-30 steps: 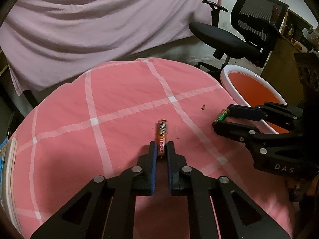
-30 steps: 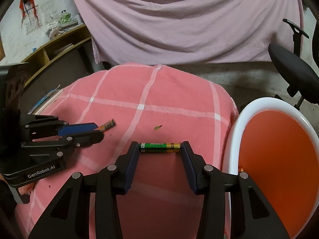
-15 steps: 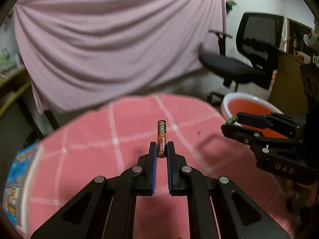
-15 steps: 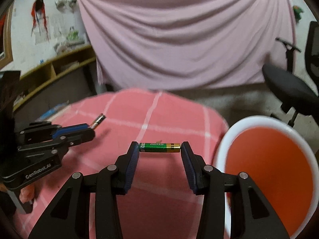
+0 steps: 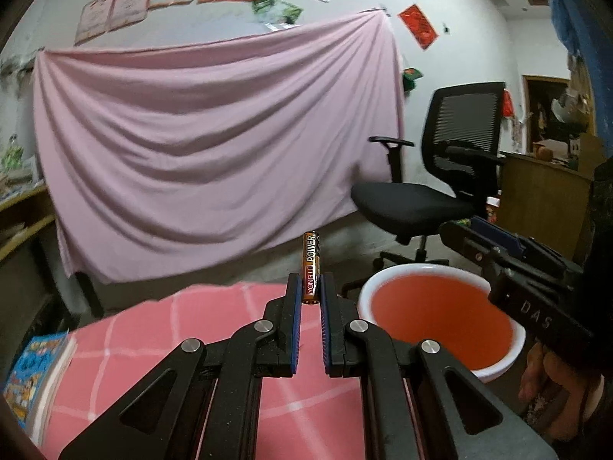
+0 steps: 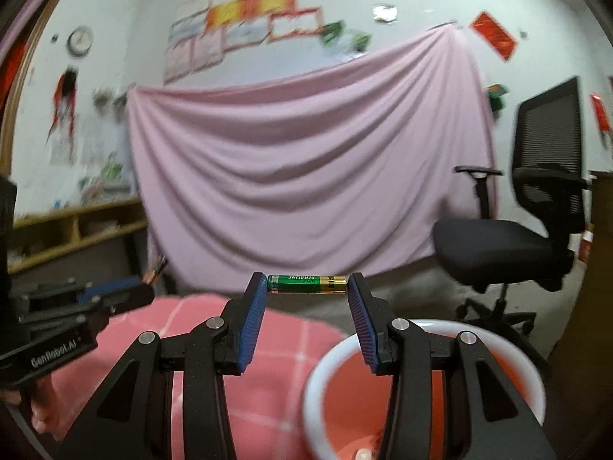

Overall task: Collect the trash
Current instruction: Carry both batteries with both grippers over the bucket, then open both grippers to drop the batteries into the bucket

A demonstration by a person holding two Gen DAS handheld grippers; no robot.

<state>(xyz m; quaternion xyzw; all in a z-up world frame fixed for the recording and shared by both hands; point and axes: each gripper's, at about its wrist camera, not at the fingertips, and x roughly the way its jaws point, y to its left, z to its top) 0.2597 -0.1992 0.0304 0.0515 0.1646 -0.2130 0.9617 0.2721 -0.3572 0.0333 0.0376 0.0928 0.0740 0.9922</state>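
Observation:
My left gripper [image 5: 310, 287] is shut on an orange and black battery [image 5: 310, 264] that stands upright between its tips, held high above the pink checked table [image 5: 214, 349]. My right gripper [image 6: 306, 287] is shut on a green and gold battery [image 6: 306, 284], clamped end to end and lying level. The red bin with a white rim [image 6: 429, 395] sits just below and right of the right gripper; in the left wrist view the bin [image 5: 436, 322] is to the right. The right gripper shows at the right of the left wrist view [image 5: 509, 264], and the left gripper at the left of the right wrist view [image 6: 76, 306].
A black office chair [image 5: 433, 191] stands behind the bin. A pink sheet [image 5: 214, 145] hangs on the back wall. A book [image 5: 36, 368] lies at the table's left edge. Wooden shelves [image 6: 76, 230] stand at the left.
Both grippers have lifted their batteries off the table and tilted up, so the views now face the wall. The bin has come closer under the right gripper.

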